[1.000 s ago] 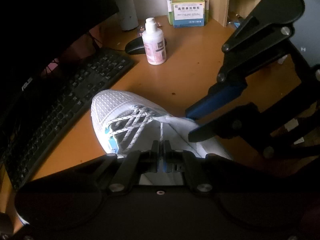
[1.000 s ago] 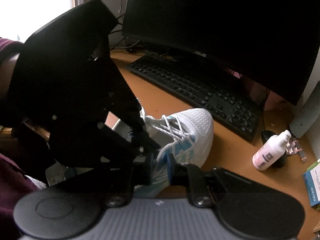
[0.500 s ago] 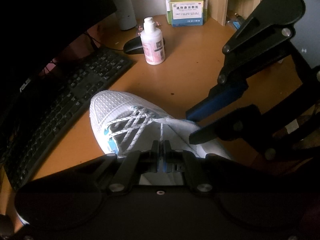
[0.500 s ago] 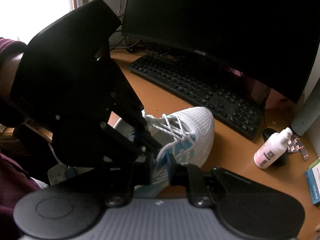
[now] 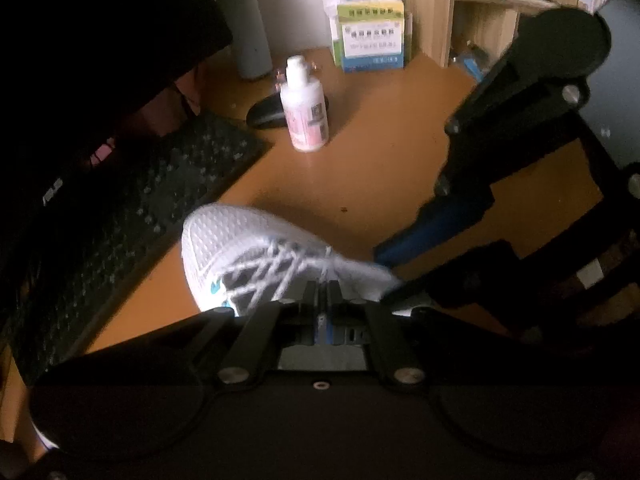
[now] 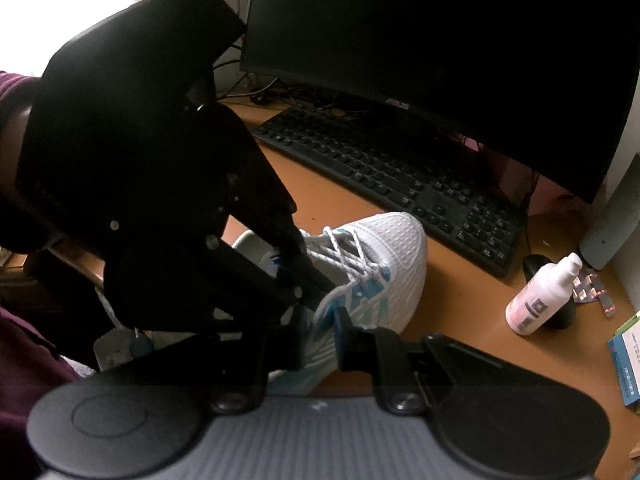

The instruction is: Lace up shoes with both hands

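Note:
A white mesh sneaker (image 5: 240, 244) with blue side stripes lies on the orange desk, toe toward the keyboard; it also shows in the right wrist view (image 6: 392, 256). Its white laces (image 5: 276, 268) criss-cross over the tongue. My left gripper (image 5: 322, 292) is shut on a lace end just above the shoe's opening. My right gripper (image 6: 320, 320) sits low at the shoe's side with its fingers slightly apart around the shoe's upper edge. The right gripper shows in the left wrist view (image 5: 386, 276) at the shoe's collar. The left gripper's black body (image 6: 160, 200) fills the left of the right wrist view.
A black keyboard (image 6: 384, 176) and dark monitor (image 6: 440, 40) stand behind the shoe. A white bottle (image 5: 304, 108) stands before a black mouse (image 5: 264, 114). A green-and-blue box (image 5: 372, 38), a grey cylinder (image 5: 244, 24) and a wooden shelf (image 5: 432, 8) line the back.
The left gripper has pulled back and up with the lace, so the shoe sits lower in its view. The right gripper has stayed at the shoe's side.

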`<state>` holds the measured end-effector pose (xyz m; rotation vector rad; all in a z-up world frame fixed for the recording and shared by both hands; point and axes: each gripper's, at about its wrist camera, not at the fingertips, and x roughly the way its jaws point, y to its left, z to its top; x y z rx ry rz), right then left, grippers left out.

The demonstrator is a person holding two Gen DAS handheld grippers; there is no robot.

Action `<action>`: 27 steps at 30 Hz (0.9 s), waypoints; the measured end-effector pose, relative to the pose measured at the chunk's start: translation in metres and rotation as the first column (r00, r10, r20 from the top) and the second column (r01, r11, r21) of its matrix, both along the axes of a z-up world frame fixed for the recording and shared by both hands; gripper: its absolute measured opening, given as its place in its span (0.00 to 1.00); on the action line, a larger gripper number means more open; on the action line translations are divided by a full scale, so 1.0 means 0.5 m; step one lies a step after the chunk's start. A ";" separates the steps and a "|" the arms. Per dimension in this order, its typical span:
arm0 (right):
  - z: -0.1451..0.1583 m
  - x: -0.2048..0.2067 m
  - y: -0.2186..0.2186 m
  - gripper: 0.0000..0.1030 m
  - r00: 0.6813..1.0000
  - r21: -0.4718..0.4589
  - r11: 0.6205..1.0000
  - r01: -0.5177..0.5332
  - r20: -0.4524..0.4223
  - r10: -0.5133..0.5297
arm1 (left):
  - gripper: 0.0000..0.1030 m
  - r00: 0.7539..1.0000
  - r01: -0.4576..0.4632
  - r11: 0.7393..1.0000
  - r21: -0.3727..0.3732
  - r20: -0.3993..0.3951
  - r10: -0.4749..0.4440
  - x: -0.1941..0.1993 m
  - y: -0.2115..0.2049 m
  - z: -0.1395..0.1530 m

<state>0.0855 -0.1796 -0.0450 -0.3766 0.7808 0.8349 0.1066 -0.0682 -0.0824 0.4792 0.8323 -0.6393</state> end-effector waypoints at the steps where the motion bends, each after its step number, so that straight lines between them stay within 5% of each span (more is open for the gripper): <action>1: 0.002 0.001 -0.005 0.16 1.000 0.007 1.000 0.008 -0.010 -0.008 | 0.01 1.000 0.001 1.000 0.000 0.004 -0.001 0.001 -0.002 0.000; 9: 0.014 0.023 -0.067 0.16 0.986 0.101 0.987 0.127 -0.123 -0.115 | 0.01 1.000 -0.006 1.000 -0.012 0.017 0.007 0.005 -0.002 0.004; 16: -0.019 0.104 -0.104 0.16 0.891 0.267 0.887 0.376 -0.367 -0.267 | 0.01 1.000 -0.011 1.000 -0.014 0.026 0.011 0.001 -0.004 0.005; 19: -0.048 0.129 -0.105 0.17 0.829 0.285 0.840 0.461 -0.475 -0.294 | 0.01 0.999 -0.002 1.000 0.009 0.047 0.002 -0.007 -0.012 0.003; 22: -0.081 0.146 -0.123 0.17 0.735 0.306 0.758 0.576 -0.601 -0.315 | 0.01 0.999 -0.007 1.000 0.013 0.053 0.006 -0.008 -0.015 0.002; 23: -0.083 0.147 -0.125 0.17 0.728 0.307 0.752 0.583 -0.609 -0.316 | 0.01 0.999 -0.009 1.000 0.011 0.052 0.008 -0.008 -0.014 0.001; 27: -0.123 0.155 -0.151 0.17 0.586 0.304 0.630 0.714 -0.753 -0.300 | 0.01 0.998 -0.016 1.000 0.011 0.053 0.015 -0.008 -0.014 0.001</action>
